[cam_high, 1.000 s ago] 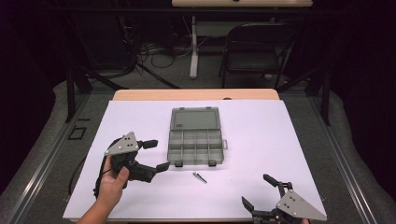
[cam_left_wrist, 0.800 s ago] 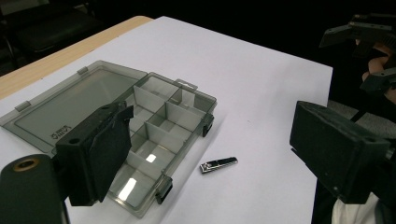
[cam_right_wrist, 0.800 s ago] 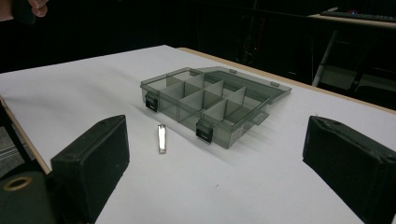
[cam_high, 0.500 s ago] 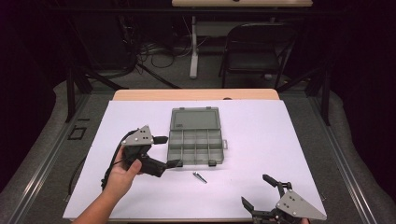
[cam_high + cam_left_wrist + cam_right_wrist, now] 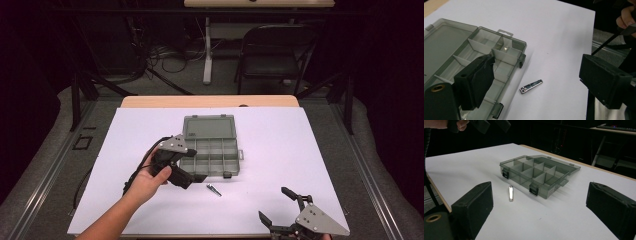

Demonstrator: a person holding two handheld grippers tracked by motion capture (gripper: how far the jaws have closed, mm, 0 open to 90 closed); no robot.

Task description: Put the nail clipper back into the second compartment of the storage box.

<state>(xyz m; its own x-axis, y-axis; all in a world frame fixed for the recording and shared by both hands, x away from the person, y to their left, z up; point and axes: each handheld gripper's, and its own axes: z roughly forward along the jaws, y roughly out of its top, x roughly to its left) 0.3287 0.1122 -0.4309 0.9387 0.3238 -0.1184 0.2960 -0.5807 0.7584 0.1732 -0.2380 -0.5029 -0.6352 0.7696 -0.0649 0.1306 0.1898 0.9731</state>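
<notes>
- left claw (image 5: pixel 195 172), held in the person's left hand (image 5: pixel 150 177), hangs over the near-left corner of the grey translucent plastic compartment box (image 5: pixel 212 152); jaws spread wide, nothing between them
- in the left gripper view one jaw sits above the box's near compartments, the other out over bare white sheet
- small flat silver metal nail clipper (image 5: pixel 213 190) lies on the white paper-covered counter (image 5: pixel 300 150), just past the left claw tip, close beside the box's front edge but apart from it
- left gripper view: clipper (image 5: pixel 531 86) falls between the two jaws, lower down on the counter, untouched
- box lid open, laid flat back; compartments look empty apart from a small glint in one far cell, cannot tell what
- right claw (image 5: pixel 279 207) low at the near edge of the counter, jaws wide, empty
- right gripper view: clipper (image 5: pixel 511 193) ahead between its jaws, box (image 5: pixel 536 173) just behind it
</notes>
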